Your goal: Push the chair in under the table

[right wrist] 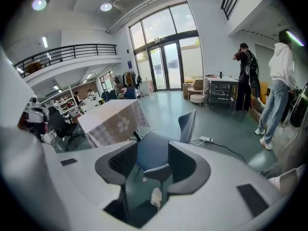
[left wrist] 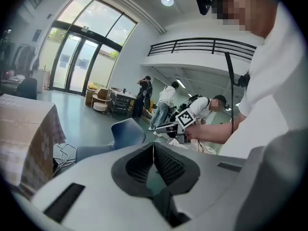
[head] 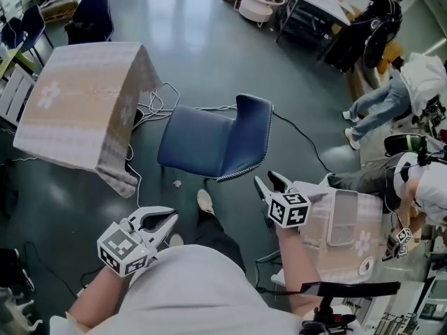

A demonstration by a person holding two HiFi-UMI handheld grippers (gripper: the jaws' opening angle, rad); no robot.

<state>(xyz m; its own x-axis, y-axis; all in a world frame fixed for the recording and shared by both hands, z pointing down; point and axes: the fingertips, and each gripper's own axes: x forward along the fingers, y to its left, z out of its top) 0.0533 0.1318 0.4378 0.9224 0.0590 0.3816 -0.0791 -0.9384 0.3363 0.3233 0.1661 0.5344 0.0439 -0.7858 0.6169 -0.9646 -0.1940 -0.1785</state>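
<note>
A blue chair [head: 216, 142] stands on the grey floor, apart from the cloth-covered table [head: 77, 103] at the left, its seat turned toward that table. Both grippers hang in the air short of the chair and touch nothing. My left gripper [head: 166, 223] is low at the left with its jaws closed together and empty [left wrist: 154, 150]. My right gripper [head: 269, 182] is just behind the chair's backrest, open with nothing between its fingers [right wrist: 153, 160]. In the right gripper view, the chair [right wrist: 186, 125] and the table [right wrist: 113, 121] show beyond the jaws. The chair [left wrist: 126, 133] is also in the left gripper view.
Cables [head: 157, 107] lie on the floor between table and chair. A second covered table [head: 335, 229] stands close at my right. My shoe [head: 204, 201] is just behind the chair. People [head: 391, 96] stand and sit at the far right. Open floor lies beyond the chair.
</note>
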